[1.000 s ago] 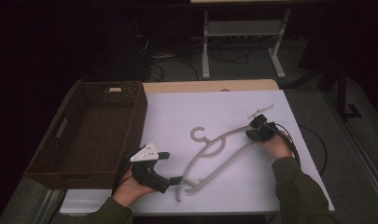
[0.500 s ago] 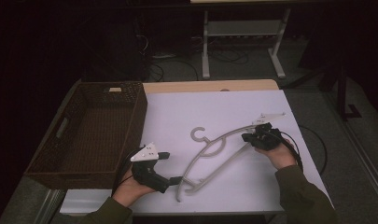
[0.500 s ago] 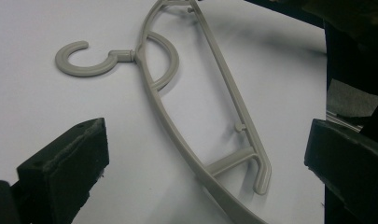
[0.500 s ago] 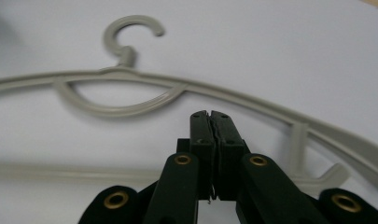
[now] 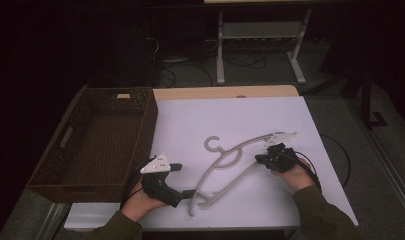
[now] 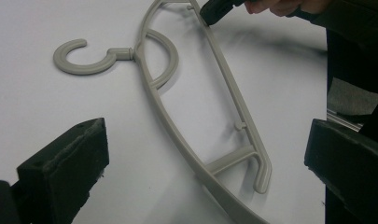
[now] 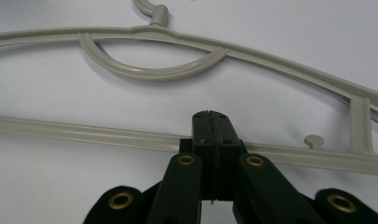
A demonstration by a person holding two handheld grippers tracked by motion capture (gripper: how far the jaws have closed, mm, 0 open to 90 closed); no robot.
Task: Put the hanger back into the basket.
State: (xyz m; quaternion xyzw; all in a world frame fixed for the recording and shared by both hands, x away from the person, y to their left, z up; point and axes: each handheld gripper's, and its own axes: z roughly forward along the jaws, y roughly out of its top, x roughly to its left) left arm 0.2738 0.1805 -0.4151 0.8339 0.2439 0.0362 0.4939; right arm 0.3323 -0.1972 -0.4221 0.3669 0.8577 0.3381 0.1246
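A grey plastic hanger (image 5: 250, 142) lies flat on the white table cover (image 5: 270, 110), its hook (image 6: 74, 58) pointing away from me. My left gripper (image 5: 182, 180) sits near the hanger's lower left end, jaws wide open; in the left gripper view (image 6: 207, 135) that end of the hanger (image 6: 177, 140) lies ahead between them, untouched. My right gripper (image 5: 261, 159) is shut with its pads pressed together and nothing between them. Its tip (image 7: 210, 116) lies across the hanger's straight bottom bar (image 7: 84, 133). It appears as well at the top of the left gripper view (image 6: 214, 9).
A dark wicker basket (image 5: 152, 120) stands on the table's left side, right beside my left hand. Behind the table a metal rack's legs (image 5: 220, 55) and cables lie on the dark floor. A cable trails from the right gripper over the table's right edge.
My right gripper has slid toward the near edge and a little left, along the hanger. The hanger's right end has come slightly nearer too. The left gripper has stayed put.
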